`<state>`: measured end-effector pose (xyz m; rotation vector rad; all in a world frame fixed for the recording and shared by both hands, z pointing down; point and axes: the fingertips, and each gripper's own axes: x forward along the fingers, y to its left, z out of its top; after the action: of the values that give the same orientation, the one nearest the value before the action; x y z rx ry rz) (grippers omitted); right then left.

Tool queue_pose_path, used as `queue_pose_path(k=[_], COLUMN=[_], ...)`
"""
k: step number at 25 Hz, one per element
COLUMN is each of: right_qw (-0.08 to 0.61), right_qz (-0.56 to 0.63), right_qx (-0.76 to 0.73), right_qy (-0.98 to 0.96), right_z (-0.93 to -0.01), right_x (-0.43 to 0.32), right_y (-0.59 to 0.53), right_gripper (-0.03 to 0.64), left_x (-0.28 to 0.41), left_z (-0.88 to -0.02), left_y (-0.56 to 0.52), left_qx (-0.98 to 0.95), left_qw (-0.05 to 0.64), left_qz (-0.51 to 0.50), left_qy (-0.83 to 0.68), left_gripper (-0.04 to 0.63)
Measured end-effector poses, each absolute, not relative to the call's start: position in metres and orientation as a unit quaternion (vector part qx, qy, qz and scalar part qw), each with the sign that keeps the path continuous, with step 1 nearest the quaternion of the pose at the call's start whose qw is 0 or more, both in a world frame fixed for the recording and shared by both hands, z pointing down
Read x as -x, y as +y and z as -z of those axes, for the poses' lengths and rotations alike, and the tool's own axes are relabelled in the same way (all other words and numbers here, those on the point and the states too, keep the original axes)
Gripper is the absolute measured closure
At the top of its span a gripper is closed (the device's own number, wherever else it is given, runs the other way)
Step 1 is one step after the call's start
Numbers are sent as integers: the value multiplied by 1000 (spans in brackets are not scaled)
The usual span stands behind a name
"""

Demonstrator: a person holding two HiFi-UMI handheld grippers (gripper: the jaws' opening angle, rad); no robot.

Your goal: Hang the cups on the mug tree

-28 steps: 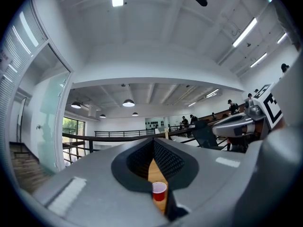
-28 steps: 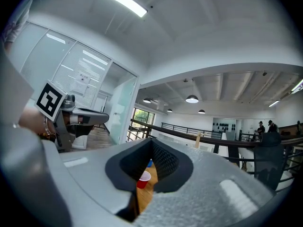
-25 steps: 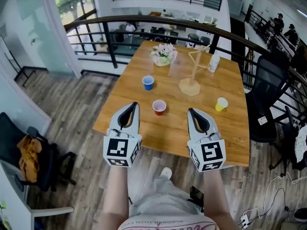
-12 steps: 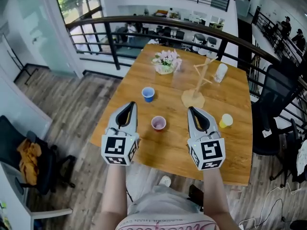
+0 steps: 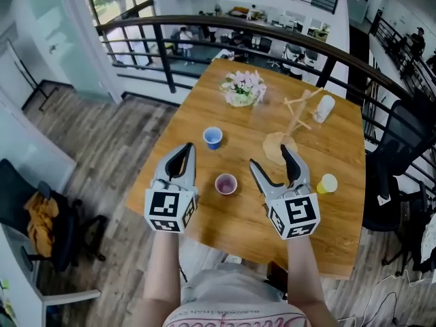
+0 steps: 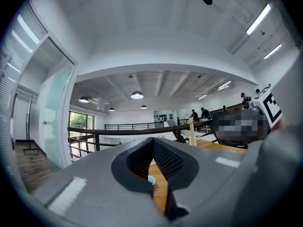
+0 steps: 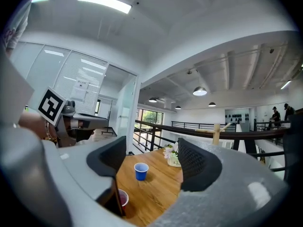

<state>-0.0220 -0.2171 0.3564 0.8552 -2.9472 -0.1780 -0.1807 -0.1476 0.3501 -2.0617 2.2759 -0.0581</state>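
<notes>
Both grippers are held level over the near edge of the tabletop (image 5: pixel 225 227).

Left gripper (image 5: pixel 189 148): jaws closed together, with nothing between them.

Right gripper (image 5: pixel 270 157): jaws have just been opening and now stand wide. Only bare tabletop and distant items show in the gap, and we see nothing held.

The red cup (image 5: pixel 225 183) stands upright between the two grippers, closer to the right gripper's left jaw, touching neither.

The blue cup (image 5: pixel 212 137) stands upright beyond the left gripper's tips, slightly towards the right gripper.

The yellow cup (image 5: pixel 328 182) is off to the right of the right gripper, near the tabletop's side edge.

The wooden mug tree (image 5: pixel 289 125) stands straight ahead of the right gripper, with its base just past the right jaw tip. We see no cup on its pegs.

A white container (image 5: pixel 324 107) lies just beyond the tree. A flower pot (image 5: pixel 243 88) sits well beyond the blue cup. A dark railing (image 5: pixel 238 29) runs behind the far edge of the tabletop, and a black office chair (image 5: pixel 402 148) stands to the right of it.
</notes>
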Motion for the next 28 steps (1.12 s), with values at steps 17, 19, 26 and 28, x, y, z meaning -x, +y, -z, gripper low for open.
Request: queue_pose_path(k=[17,19,26,28], right_qw=[119,128,155,166], right_qz=[6,-5,-38,-42], right_qx=[-233,-229,-224,-220], right_qy=[-965,-965,-961,-960], right_z=[-458,-470,-503,-513], right_x=[47,48,55,58], right_y=[-196,-192,-180,-176], right_gripper=[273,273,273,273], left_x=[187,188,197,199], left_z=[-414,-421,-442,-446], left_y=[-147,-145,-144,-145], left_qx=[670,670,674,676], left_qw=[-34,-42,-72,-78], left_qz=[38,40,43,45], left_qy=[741,740,734,731], left_gripper=[583,584,584,584])
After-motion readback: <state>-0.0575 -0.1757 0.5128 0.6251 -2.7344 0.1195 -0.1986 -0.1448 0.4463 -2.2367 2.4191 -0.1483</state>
